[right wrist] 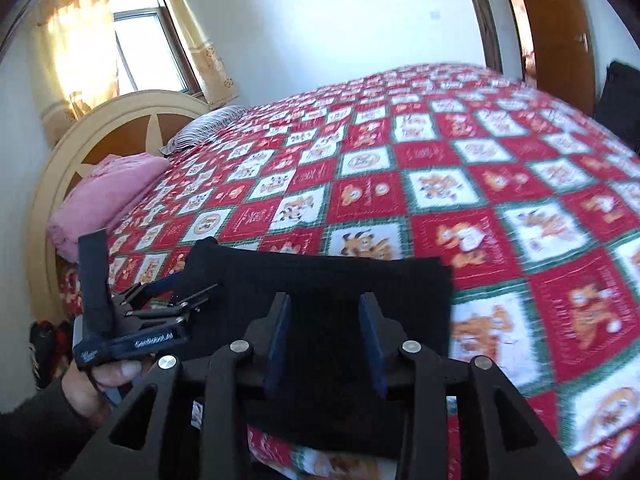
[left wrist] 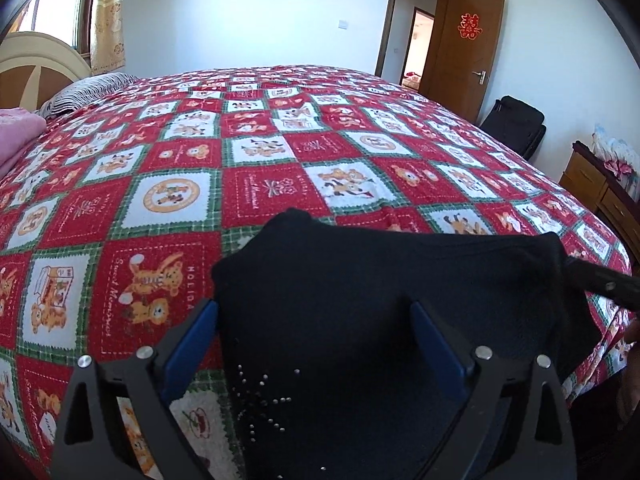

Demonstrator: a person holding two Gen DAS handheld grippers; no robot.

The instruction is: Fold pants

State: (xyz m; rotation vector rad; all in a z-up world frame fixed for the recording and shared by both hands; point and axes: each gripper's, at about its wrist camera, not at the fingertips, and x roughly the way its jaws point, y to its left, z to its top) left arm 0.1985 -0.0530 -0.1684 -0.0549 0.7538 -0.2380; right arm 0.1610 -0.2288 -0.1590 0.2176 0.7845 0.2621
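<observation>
A bed fills most of both views, covered edge to edge by a quilt of red and white squares with green borders, printed with orange bears and tigers. Behind it stands a plain white wall with a small switch plate. At the left a window lets in strong daylight between yellow patterned curtains. On the right a brown wooden door stands open, with a red paper cutting stuck on it, and a lit room shows beyond the doorway. A cream and brown arched headboard rises at the head of the bed. Against it lie a pink folded blanket and, further off, a striped pillow. Past the far right edge of the bed a black bag leans on the wall, and nearer stands a wooden cabinet with drawers.

The pants, black and folded into a compact pad, lie on the quilt at its near edge, with small silvery studs showing on the near part.

The left gripper hangs over the pants with its blue-padded jaws spread wide, one pad at the left edge of the cloth, the other over it, gripping nothing. The right gripper sits over the pants' near right part, its jaws parted with a narrower gap and free of the cloth. A hand in a dark sleeve holds the left gripper's handle.
</observation>
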